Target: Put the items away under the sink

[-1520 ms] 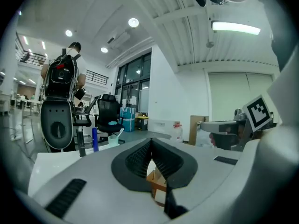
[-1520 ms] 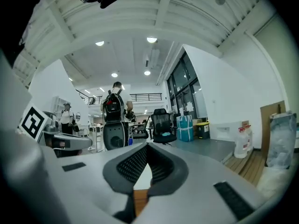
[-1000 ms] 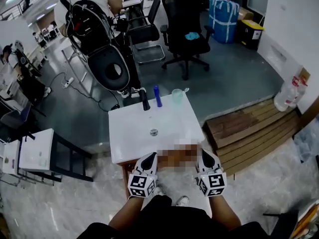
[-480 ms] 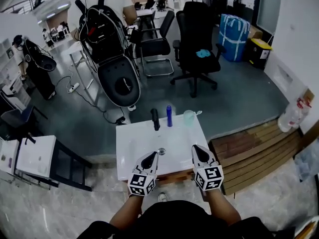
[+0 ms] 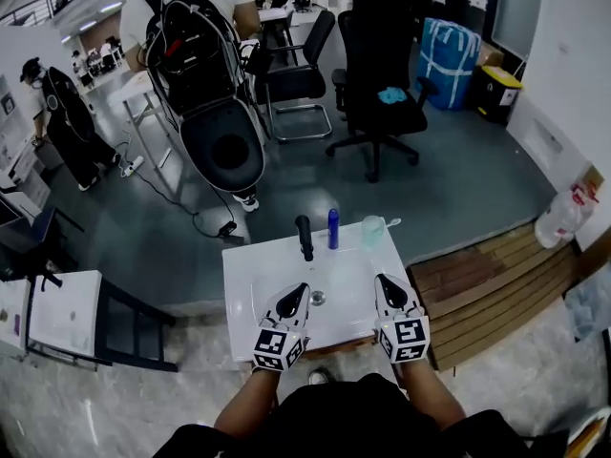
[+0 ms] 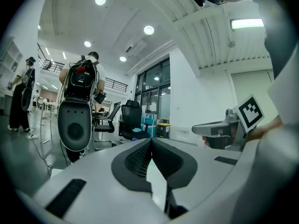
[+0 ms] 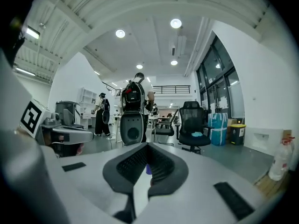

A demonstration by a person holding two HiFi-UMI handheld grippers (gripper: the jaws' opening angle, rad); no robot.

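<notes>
Two closed — left gripper (image 5: pixel 300 291), right gripper (image 5: pixel 382 281) — at sink (image 5: pixel 252 273).

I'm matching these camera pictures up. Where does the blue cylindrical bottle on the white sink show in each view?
Head view: the blue cylindrical bottle stands at the white sink's far edge, between black faucet and clear cup.
Left gripper view: not in it.
Right gripper view: probably the blue sliver low in the middle, behind the jaws.
Shared landmark: black office chair, in all three views.
</notes>
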